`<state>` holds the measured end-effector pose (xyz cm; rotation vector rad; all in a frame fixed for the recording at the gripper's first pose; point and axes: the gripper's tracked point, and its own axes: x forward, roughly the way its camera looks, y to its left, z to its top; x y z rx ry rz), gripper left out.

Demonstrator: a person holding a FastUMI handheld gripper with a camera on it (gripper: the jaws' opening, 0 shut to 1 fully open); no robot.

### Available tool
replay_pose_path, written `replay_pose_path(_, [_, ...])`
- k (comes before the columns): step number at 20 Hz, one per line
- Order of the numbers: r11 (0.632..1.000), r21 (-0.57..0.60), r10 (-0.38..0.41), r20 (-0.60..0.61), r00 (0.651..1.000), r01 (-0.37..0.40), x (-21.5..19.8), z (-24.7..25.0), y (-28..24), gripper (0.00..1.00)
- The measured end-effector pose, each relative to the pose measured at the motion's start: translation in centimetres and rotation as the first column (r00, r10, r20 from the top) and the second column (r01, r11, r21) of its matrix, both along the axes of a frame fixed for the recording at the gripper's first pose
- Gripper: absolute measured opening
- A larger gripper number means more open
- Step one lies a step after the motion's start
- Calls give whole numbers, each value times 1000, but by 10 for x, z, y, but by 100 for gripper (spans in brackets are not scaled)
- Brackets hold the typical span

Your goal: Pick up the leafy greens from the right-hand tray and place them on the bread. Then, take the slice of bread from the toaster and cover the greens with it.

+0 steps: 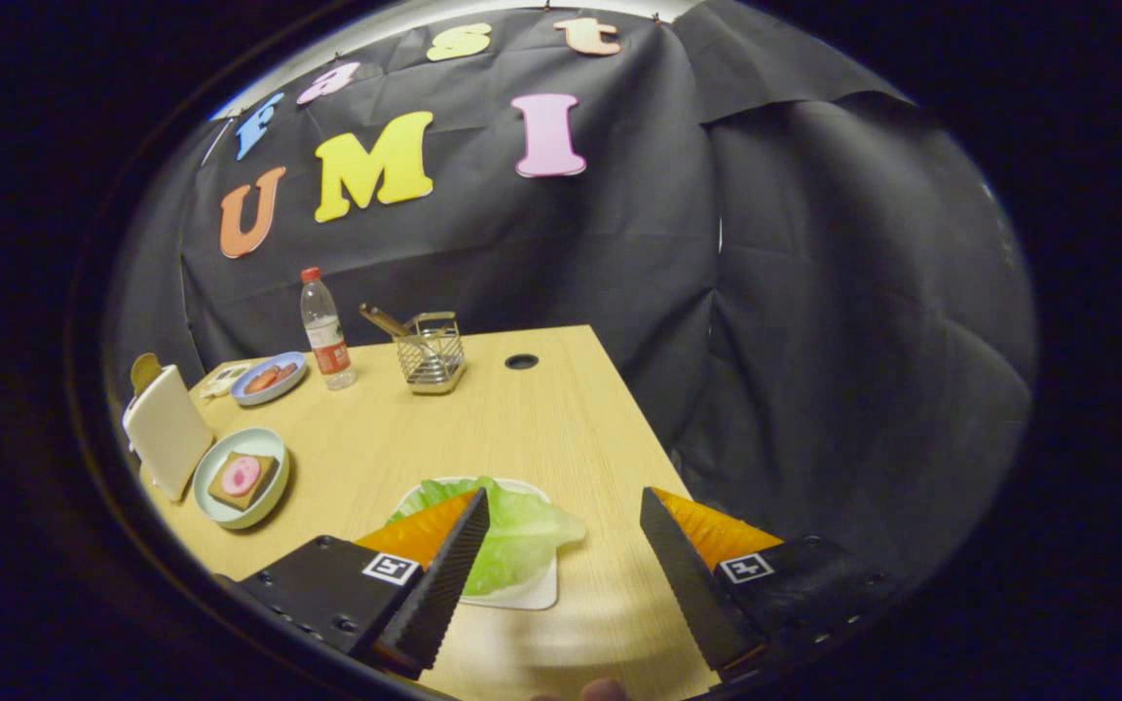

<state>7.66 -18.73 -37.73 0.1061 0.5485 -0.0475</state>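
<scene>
The hand-held gripper point(564, 506) is released, its two fingers wide apart and gripping nothing. It hovers above the near part of the bench point(542, 428). The left finger point(444, 574) overlaps the greens point(512, 531) in the view; whether it touches them, I cannot tell. The right finger point(683, 574) is well apart from them, over bare wood near the bench's right edge.

The greens lie on a white tray point(532, 592), between the fingers and closer to the left one. One leaf hangs a bit over the tray's right rim.

To the left, beyond the left finger, a pale green plate point(215, 506) carries a bread slice point(243, 479) w/ a pink round slice on top. Just beside this plate, further left, stands a white toaster point(165, 428); a brownish slice point(144, 370) sticks up out of its top.

At the far side of the bench: a blue plate point(280, 387) w/ some reddish food, a bottle point(326, 331) w/ red cap just right of it, then a wire holder point(431, 352) w/ a utensil handle leaning out. A dark round hole point(521, 361) sits in the bench top right of the holder.
</scene>
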Motion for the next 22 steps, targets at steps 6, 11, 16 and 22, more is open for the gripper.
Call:
replay_pose_path(6, [1000, 9, 20, -109, 994, -19, 23, -53, 8, 96])
replay_pose_path(11, [999, 33, 16, -145, 989, -11, 25, -65, 14, 65])
replay_pose_path(16, [1000, -14, -12, -137, 990, 10, 27, -61, 11, 28])
replay_pose_path(22, [999, -23, -29, -113, 993, 26, 29, -41, 8, 0])
